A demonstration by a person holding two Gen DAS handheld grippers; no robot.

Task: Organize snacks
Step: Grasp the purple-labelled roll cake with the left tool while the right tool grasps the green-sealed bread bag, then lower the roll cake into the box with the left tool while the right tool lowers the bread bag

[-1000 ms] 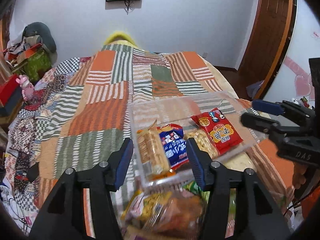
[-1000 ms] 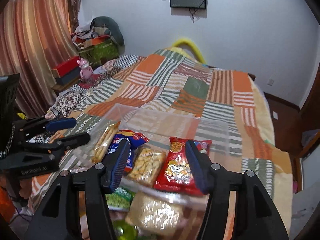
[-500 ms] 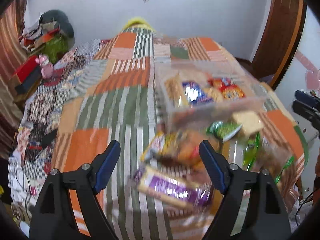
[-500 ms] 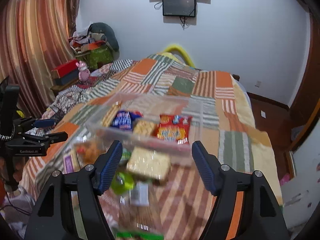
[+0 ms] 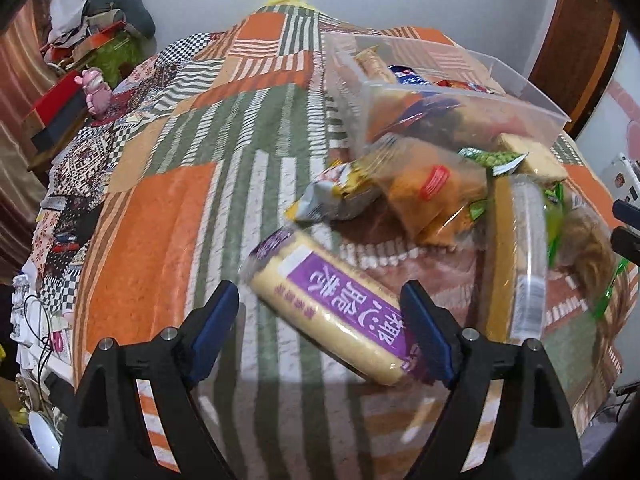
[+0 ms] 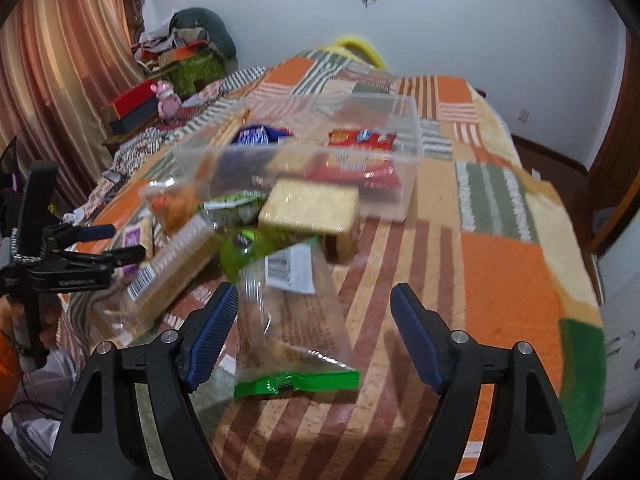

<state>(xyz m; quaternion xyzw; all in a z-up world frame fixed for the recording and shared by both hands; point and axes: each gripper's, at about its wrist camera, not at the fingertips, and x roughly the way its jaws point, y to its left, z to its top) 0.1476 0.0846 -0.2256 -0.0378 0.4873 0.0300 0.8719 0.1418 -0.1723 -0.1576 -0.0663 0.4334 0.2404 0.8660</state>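
A clear plastic bin (image 5: 532,92) (image 6: 408,148) sits on the patchwork bed and holds several snack packs. A pile of loose snacks lies in front of it. My left gripper (image 5: 324,320) is open, low over a purple-labelled cracker pack (image 5: 340,312) that lies between its fingers, untouched. An orange snack bag (image 5: 432,188) and a clear tube of wafers (image 5: 516,260) lie beyond. My right gripper (image 6: 316,332) is open over a clear bag with a green seal (image 6: 288,344). A square cracker pack (image 6: 312,208) lies ahead of it.
The bed's patchwork blanket (image 5: 168,216) spreads left of the pile. A bedside shelf with a pink toy (image 5: 96,88) and red boxes stands at the left. The left gripper shows in the right wrist view (image 6: 116,244). A wooden door (image 5: 576,40) is at the right.
Both grippers have pulled back from the bin and dropped toward the loose snacks in front of it. Both have stayed open.
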